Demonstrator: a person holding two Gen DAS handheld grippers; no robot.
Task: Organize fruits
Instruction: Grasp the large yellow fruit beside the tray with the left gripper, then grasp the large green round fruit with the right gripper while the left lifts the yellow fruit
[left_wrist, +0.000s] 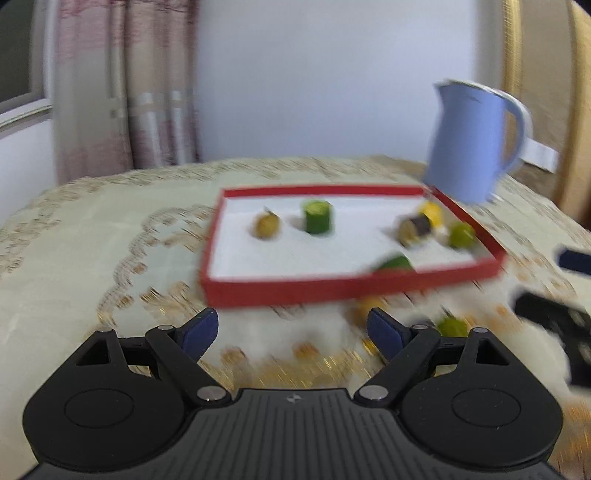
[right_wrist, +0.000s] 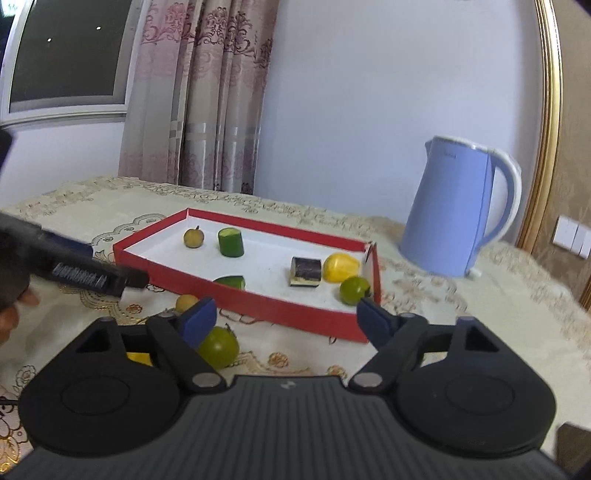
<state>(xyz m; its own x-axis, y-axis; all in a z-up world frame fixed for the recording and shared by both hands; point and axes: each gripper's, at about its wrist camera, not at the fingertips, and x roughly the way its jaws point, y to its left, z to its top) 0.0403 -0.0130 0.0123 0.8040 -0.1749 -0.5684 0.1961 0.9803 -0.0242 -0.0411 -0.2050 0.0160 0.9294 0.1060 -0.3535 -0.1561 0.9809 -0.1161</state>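
A red tray (right_wrist: 258, 308) with a white floor lies on the tablecloth. Inside it I see a small brownish fruit (right_wrist: 192, 238), a green cucumber piece (right_wrist: 230, 242), a second green piece (right_wrist: 231, 282), a dark eggplant slice (right_wrist: 306, 272), a yellow fruit (right_wrist: 340, 267) and a green lime (right_wrist: 354, 290). In front of the tray lie a green fruit (right_wrist: 218, 347) and a small yellow fruit (right_wrist: 186, 302). My right gripper (right_wrist: 286, 308) is open and empty, with the green fruit beside its left finger. My left gripper (left_wrist: 291, 321) is open and empty before the tray (left_wrist: 332, 288); the left wrist view is blurred.
A blue kettle (right_wrist: 454, 210) stands right of the tray, near the table's far edge. Curtains and a wall lie behind the table. A person's hand (right_wrist: 11, 306) shows at the left border. One finger (right_wrist: 92, 276) of the left gripper reaches toward the tray's left corner.
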